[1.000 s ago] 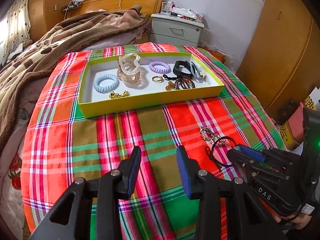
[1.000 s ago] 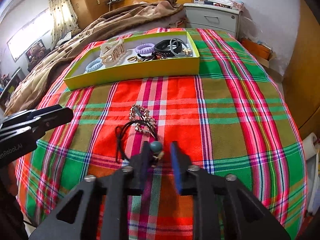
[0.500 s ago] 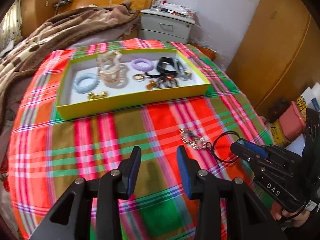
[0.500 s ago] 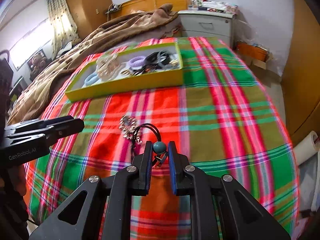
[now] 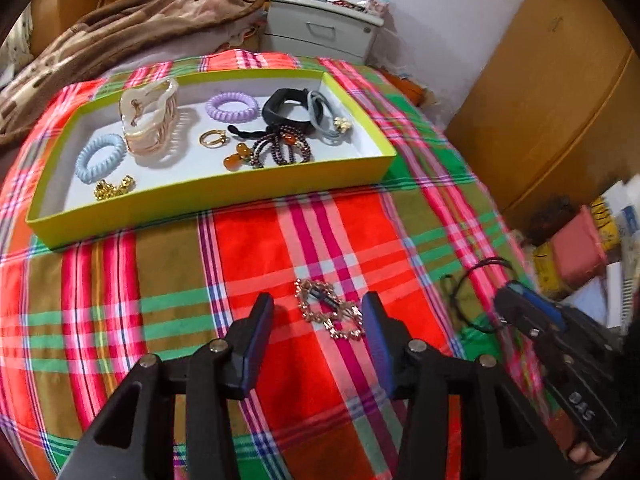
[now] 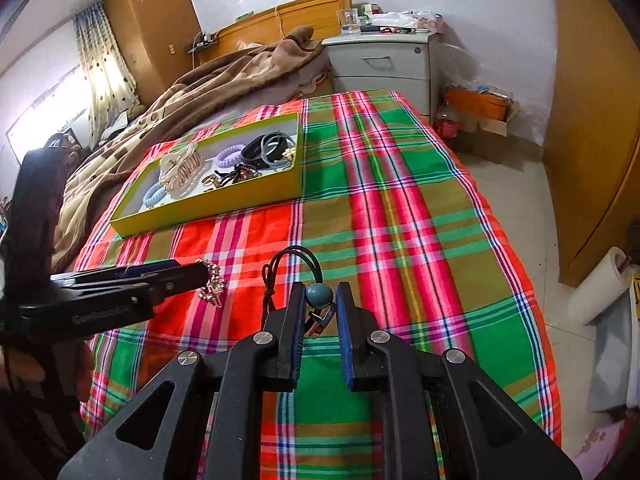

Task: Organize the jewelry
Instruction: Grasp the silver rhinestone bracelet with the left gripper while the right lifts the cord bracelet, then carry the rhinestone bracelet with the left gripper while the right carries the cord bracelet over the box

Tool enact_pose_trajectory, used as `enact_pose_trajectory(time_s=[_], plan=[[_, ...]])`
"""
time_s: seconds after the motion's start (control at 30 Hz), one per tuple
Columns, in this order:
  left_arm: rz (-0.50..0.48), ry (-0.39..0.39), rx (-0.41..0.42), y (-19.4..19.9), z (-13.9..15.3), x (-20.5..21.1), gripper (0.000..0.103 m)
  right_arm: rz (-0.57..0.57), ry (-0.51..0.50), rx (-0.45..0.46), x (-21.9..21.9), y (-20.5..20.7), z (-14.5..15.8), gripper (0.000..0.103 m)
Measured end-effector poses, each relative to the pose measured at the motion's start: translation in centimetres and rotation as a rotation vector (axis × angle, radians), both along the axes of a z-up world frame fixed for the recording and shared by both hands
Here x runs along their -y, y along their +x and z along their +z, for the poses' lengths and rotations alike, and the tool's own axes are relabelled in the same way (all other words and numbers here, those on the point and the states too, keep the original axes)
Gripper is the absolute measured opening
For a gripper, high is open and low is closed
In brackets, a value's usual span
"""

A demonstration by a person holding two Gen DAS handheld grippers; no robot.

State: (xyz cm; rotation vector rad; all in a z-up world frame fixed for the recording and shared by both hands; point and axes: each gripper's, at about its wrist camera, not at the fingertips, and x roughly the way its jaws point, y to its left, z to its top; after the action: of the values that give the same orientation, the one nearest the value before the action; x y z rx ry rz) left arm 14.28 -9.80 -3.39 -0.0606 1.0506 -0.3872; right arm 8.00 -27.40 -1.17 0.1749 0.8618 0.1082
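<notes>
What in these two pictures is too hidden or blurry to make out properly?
- Left wrist view: the black cord necklace is motion-blurred, and the right claw covers its lower end.
- Right wrist view: the small gold pieces in the yellow-green tray are too small to identify.
- Right wrist view: the left claw overlaps the rhinestone hair clip, hiding part of it.

tray [image 5: 224,196] on bedspread [image 5: 168,272], hair ties inside | brooch [image 5: 330,314] before tray | nightstand [image 5: 324,26] behind bed | blanket [image 5: 120,32] behind tray, left
</notes>
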Motion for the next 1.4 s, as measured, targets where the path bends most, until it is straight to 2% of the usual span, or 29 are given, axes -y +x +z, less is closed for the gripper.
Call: enact_pose_trajectory(time_s=[0.17, 0.43, 0.53, 0.6, 0.7, 0.83, 1.1, 1.4], plan=[[-0.020, 0.141, 0.047, -0.6, -0.4, 2.0, 0.048, -0.003, 0.013, 0.005, 0.8, 0.1, -0.1, 0.016], [-0.017, 0.223, 0.071, -1.1, -0.5, 3.3, 0.048, 0.008, 0.031, 0.007, 1.0, 0.2, -0.4, 0.016], [-0.018, 0.224, 0.074, -1.2, -0.5, 3.4, 0.047, 0.008, 0.034, 0.009, 1.2, 0.2, -0.3, 0.016], [-0.023, 0.217, 0.075, -1.3, -0.4, 3.4, 0.040, 0.006, 0.035, 0.010, 1.2, 0.2, -0.3, 0.016], [-0.030, 0.214, 0.078, -1.4, -0.4, 3.4, 0.039, 0.005, 0.035, 0.009, 1.3, 0.2, -0.4, 0.016], [-0.036, 0.198, 0.105, -2.1, 0.5, 3.3, 0.024, 0.002, 0.033, 0.008, 1.3, 0.3, -0.3, 0.015], [-0.038, 0.151, 0.095, -2.2, 0.8, 2.4, 0.024, 0.004, 0.029, 0.011, 1.0, 0.3, -0.1, 0.016], [-0.037, 0.113, 0.132, -2.3, 2.6, 1.3, 0.024, 0.011, 0.030, 0.018, 0.4, 0.6, 0.3, 0.016]])
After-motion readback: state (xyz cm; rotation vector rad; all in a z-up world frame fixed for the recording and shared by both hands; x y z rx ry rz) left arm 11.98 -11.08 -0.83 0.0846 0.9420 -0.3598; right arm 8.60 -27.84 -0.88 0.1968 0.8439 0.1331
